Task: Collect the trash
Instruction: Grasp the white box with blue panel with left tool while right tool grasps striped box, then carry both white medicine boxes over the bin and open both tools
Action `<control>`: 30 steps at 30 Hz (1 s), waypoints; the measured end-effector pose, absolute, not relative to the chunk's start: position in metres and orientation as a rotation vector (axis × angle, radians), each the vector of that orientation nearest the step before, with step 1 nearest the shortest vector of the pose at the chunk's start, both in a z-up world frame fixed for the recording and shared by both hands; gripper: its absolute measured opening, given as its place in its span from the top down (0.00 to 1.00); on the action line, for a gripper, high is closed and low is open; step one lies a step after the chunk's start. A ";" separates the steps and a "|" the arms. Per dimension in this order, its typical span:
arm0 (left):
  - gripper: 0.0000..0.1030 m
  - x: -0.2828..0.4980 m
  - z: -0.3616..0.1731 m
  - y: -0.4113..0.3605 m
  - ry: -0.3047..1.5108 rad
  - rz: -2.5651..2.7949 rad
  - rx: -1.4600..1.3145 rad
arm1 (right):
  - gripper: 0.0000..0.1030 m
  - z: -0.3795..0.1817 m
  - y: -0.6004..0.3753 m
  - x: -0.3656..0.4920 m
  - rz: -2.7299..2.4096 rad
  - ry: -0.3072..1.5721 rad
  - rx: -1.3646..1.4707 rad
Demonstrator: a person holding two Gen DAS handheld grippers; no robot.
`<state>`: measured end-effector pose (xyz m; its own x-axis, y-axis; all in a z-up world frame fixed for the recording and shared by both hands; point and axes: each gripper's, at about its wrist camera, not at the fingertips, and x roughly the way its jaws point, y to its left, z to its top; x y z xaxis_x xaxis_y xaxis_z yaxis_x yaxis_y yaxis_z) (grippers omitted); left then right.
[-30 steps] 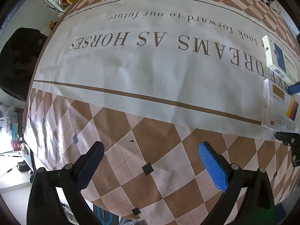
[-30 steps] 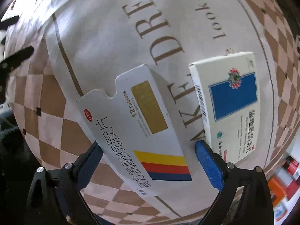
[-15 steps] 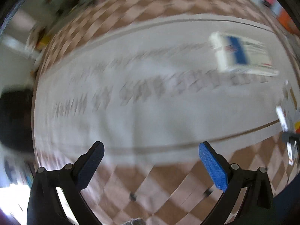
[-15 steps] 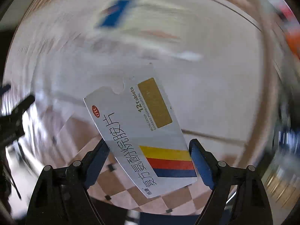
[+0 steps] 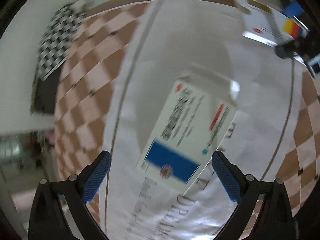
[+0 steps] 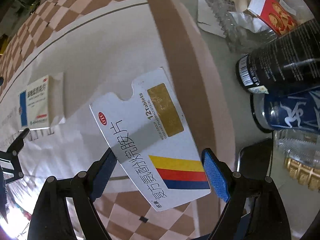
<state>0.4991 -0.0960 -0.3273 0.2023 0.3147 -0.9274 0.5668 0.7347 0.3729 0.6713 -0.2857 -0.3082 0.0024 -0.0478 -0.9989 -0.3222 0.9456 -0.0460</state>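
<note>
- Left wrist view blurring: left gripper (image 5: pixel 160 172) spreading wide, empty, over blue-panel box (image 5: pixel 186 136), print unreadable
- Right wrist view showing more: right gripper (image 6: pixel 158 172) clamping striped tablet box (image 6: pixel 152 140); dark cans (image 6: pixel 288 92) partly cropped

I read this as a lived-in home room. My cameras look over a tabletop (image 6: pixel 84 46) under a decorative cloth printed with brown-and-cream diamonds and a slogan in large letters. Beyond its edge sits household clutter: a dark drink bottle (image 6: pixel 284 64), a blue can (image 6: pixel 294 112), a red snack box (image 6: pixel 272 14), crumpled clear plastic packaging (image 6: pixel 226 22). Two medicine cartons (image 6: pixel 156 138) (image 5: pixel 186 138) look like household pharmacy leftovers.
</note>
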 end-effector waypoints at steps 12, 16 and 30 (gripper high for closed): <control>0.25 0.521 -0.351 -0.127 1.494 -0.437 0.765 | 0.15 -0.317 -0.304 0.687 0.207 1.593 -0.266; 0.25 0.522 -0.351 -0.131 1.484 -0.430 0.721 | 0.16 -0.331 -0.302 0.682 0.202 1.598 -0.265; 0.26 0.425 -0.354 -0.025 1.521 0.309 -0.438 | 0.16 -0.352 -0.260 0.648 0.208 1.679 -0.031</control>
